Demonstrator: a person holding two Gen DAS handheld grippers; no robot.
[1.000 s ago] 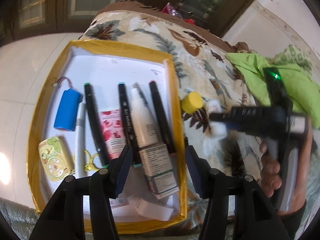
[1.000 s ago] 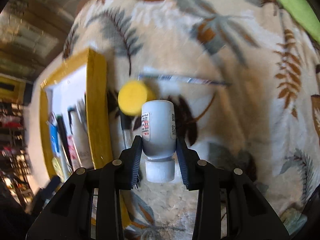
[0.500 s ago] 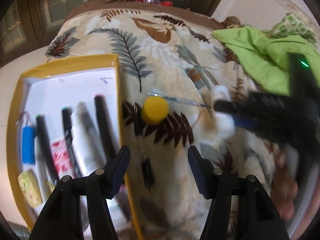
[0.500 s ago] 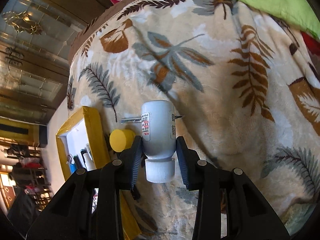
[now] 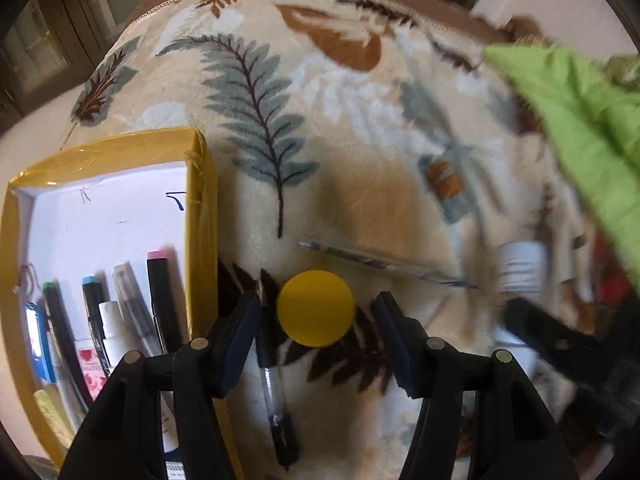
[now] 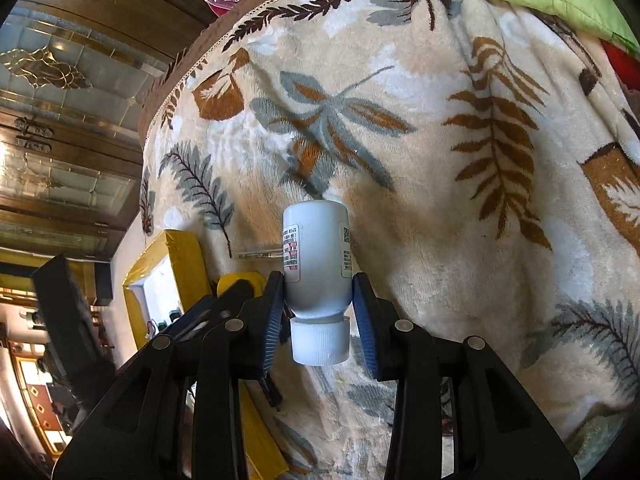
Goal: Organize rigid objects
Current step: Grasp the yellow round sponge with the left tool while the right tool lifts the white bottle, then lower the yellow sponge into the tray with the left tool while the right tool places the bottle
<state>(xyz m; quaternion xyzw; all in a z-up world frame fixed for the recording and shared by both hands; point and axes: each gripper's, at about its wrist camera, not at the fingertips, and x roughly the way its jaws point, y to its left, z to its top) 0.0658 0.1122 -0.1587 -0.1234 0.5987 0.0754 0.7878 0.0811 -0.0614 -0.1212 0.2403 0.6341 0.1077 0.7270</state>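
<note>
My left gripper is open, its jaws on either side of a round yellow cap that lies on the leaf-print blanket. A black-capped pen lies just left of the cap and a clear thin pen lies beyond it. My right gripper is shut on a white bottle, cap toward the camera, held above the blanket. The bottle also shows blurred at the right of the left wrist view. The yellow-rimmed tray at left holds several markers, a spray bottle and a blue battery.
A green cloth lies at the far right of the blanket. The tray's yellow rim and the yellow cap show behind my left gripper in the right wrist view. Wooden doors and furniture stand beyond the blanket's edge.
My left gripper moved right from over the tray and closed in around the yellow cap. My right gripper lifted and drew back with the white bottle still in it.
</note>
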